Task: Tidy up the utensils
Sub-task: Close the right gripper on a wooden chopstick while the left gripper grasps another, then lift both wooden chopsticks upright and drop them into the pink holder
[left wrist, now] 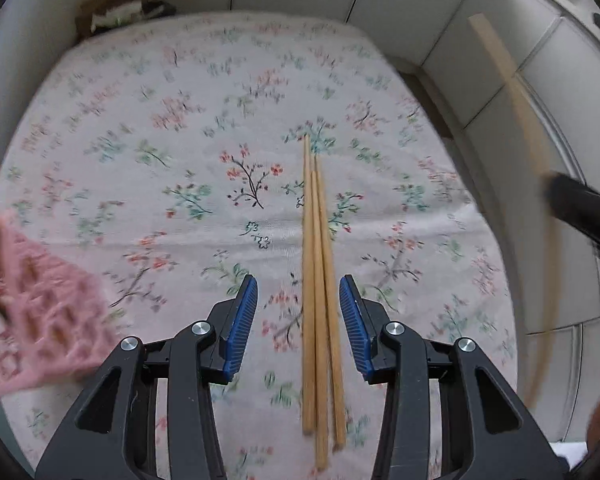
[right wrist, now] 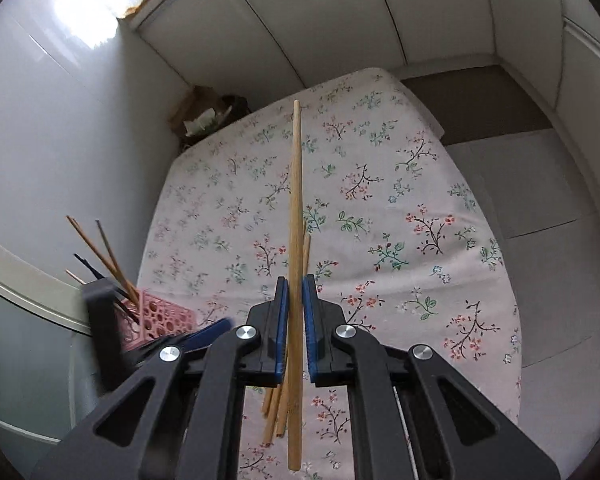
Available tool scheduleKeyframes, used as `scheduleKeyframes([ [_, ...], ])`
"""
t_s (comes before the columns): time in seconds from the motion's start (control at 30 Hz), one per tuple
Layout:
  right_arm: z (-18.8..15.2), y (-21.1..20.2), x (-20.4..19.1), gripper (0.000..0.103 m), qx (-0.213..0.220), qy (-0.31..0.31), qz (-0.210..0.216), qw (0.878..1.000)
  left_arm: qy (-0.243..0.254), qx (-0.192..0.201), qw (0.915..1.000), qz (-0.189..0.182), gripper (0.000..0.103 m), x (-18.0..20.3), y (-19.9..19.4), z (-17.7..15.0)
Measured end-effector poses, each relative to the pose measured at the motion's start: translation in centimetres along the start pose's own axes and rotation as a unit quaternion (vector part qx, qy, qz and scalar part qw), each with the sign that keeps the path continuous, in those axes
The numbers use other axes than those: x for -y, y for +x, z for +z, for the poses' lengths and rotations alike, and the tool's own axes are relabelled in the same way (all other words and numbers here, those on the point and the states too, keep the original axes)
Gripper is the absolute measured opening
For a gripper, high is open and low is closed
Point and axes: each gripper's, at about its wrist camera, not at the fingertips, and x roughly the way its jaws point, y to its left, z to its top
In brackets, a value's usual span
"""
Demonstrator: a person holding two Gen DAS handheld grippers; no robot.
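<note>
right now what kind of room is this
Probably a home kitchen or dining corner: a table under a floral tablecloth, pale cabinet panels behind, wooden chopsticks and a pink utensil basket.

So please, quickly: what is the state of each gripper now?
Left gripper: open, holding nothing, above three chopsticks on the cloth.
Right gripper: closed on one chopstick.

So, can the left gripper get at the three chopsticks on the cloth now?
Probably yes: the left gripper is open, its jaws on either side of the three chopsticks on the floral cloth, and nothing lies between.
</note>
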Motion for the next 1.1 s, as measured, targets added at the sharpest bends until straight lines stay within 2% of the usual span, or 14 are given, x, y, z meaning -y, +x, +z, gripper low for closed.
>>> scheduleKeyframes([
  [0.1, -0.1, -0.2, 0.3, 0.008, -0.002, 0.011, 0.003, 1.0, -0.012, -0.01, 0.9999, 0.003, 0.041, -0.5, 1.7, 0.9],
  [0.23, -0.3, -0.5, 0.4, 0.008, -0.002, 0.011, 0.0, 1.0, -0.01, -0.001, 0.9999, 0.008, 0.039, -0.4, 2.9, 2.2],
  [0.33, 0.0, -0.6, 0.7, 0.008, 0.0, 0.016, 0.002, 1.0, 0.0, -0.015, 0.9997, 0.017, 0.033, -0.3, 3.8, 2.0],
  [0.43, 0.1, -0.4, 0.8, 0.008, -0.001, 0.018, 0.003, 1.0, -0.002, -0.01, 0.9998, 0.017, 0.033, -0.5, 4.0, 2.1],
  [0.5, 0.1, -0.2, 0.7, 0.008, -0.003, 0.016, 0.004, 1.0, 0.011, -0.01, 0.9997, 0.02, 0.025, -0.3, 4.2, 2.1],
  [0.57, 0.0, -0.1, 0.6, 0.008, -0.005, 0.015, 0.004, 1.0, 0.027, -0.009, 0.9987, 0.042, 0.013, 0.2, 4.5, 2.4],
  [0.63, -0.1, -0.1, 0.5, 0.008, -0.005, 0.014, 0.004, 1.0, 0.042, -0.011, 0.9976, 0.054, 0.012, 0.4, 4.7, 2.6],
  [0.83, 0.0, -0.6, 0.5, 0.008, 0.0, 0.013, 0.006, 1.0, 0.029, -0.025, 0.9988, 0.029, 0.012, -0.6, 5.4, 4.0],
  [0.87, 0.0, -0.6, 0.5, 0.008, 0.001, 0.013, 0.006, 1.0, 0.027, -0.025, 0.9989, 0.029, 0.009, -0.6, 5.4, 4.1],
  [1.0, -0.1, -0.9, 0.5, 0.008, 0.006, 0.008, 0.006, 1.0, 0.037, -0.017, 0.9981, 0.046, 0.006, -0.3, 5.2, 3.7],
  [1.1, -0.4, -1.0, 0.6, 0.008, 0.008, 0.0, -0.001, 1.0, 0.017, 0.0, 0.9994, 0.029, 0.006, -0.8, 3.5, 3.7],
])
